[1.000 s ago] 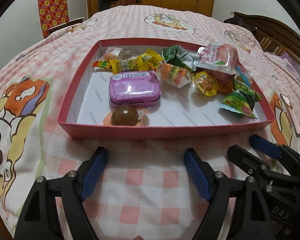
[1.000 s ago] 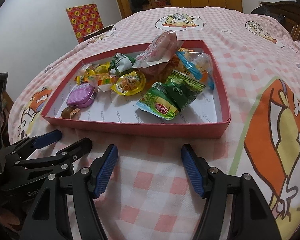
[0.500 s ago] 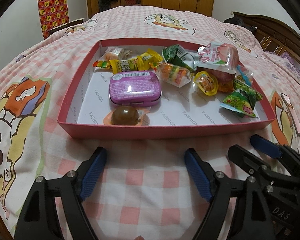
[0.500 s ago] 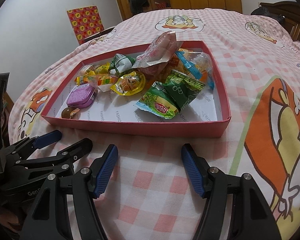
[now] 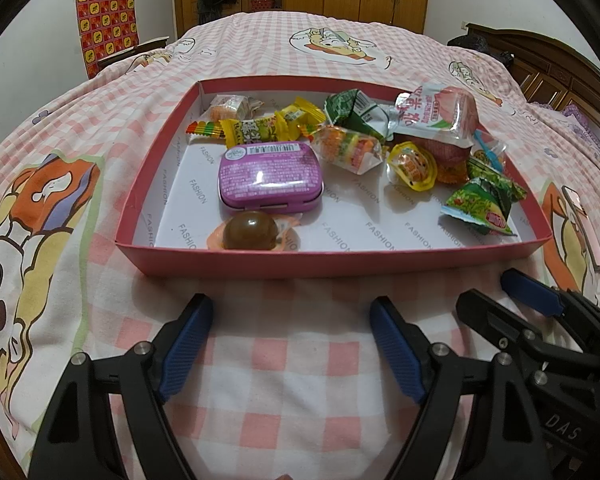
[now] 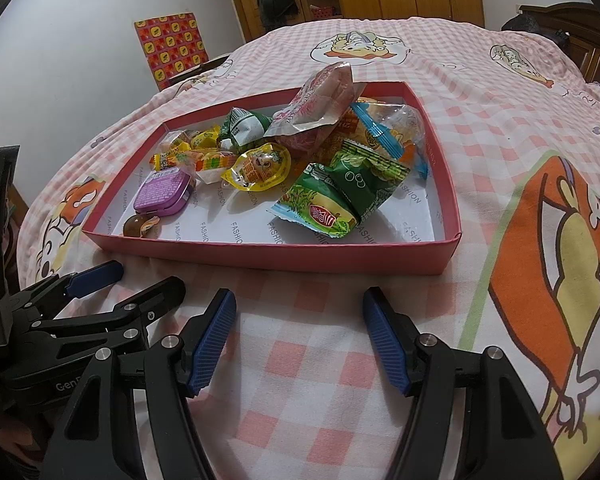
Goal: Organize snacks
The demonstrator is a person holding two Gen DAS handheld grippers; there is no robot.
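Hovering low over a pink checked bedspread (image 5: 292, 364), left gripper (image 5: 291, 346) and right gripper (image 6: 299, 338), both with jaws spread and nothing between the blue pads. Beyond the fingertips, mid-frame: red tray (image 5: 340, 265) with snacks inside. Purple tin (image 5: 270, 176) left of centre, brown wrapped candy (image 5: 249, 231) just before it, green packets (image 6: 340, 196) piled toward the right.

surface: bed (image 5: 300, 364) (pink checked cartoon sheet) | on it: red tray (image 5: 324, 266) of snacks
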